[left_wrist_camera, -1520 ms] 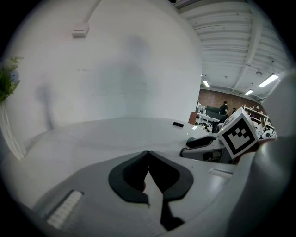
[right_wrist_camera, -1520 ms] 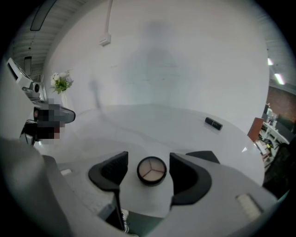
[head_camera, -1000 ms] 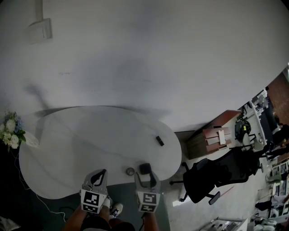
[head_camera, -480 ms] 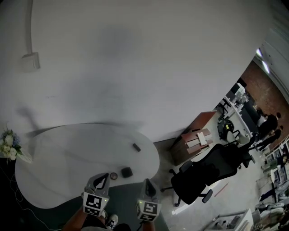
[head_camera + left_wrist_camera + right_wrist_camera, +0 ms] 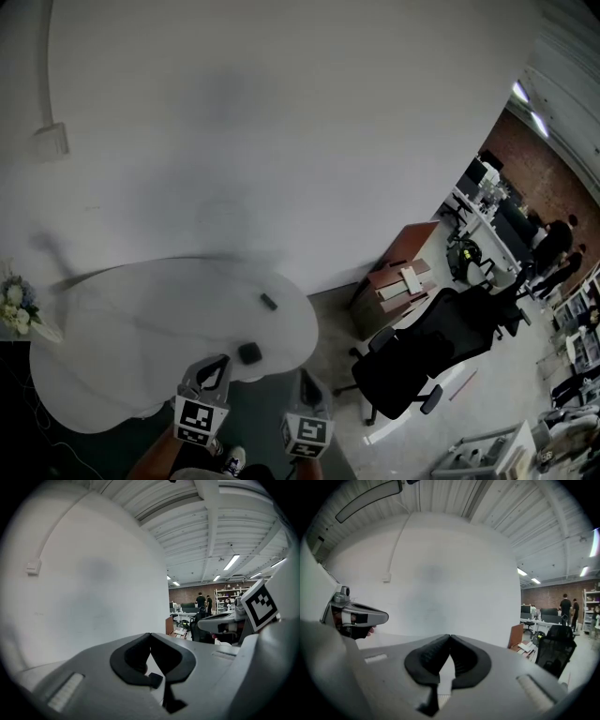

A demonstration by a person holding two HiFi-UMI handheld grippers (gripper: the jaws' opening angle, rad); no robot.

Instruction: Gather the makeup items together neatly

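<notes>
A dark, squarish compact (image 5: 248, 352) sits near the front edge of the white table (image 5: 122, 356). A smaller dark makeup item (image 5: 268, 301) lies apart from it, farther back toward the wall. The left claw (image 5: 216, 364) hovers at the table's front edge, just beside the compact, and the right claw (image 5: 307, 382) just off the rim — both pressed fully together, gripping nothing. A black office chair (image 5: 422, 352) stands to the right.

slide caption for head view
Both shut, left gripper and right gripper hover before a white rounded table bearing two dark items
</notes>
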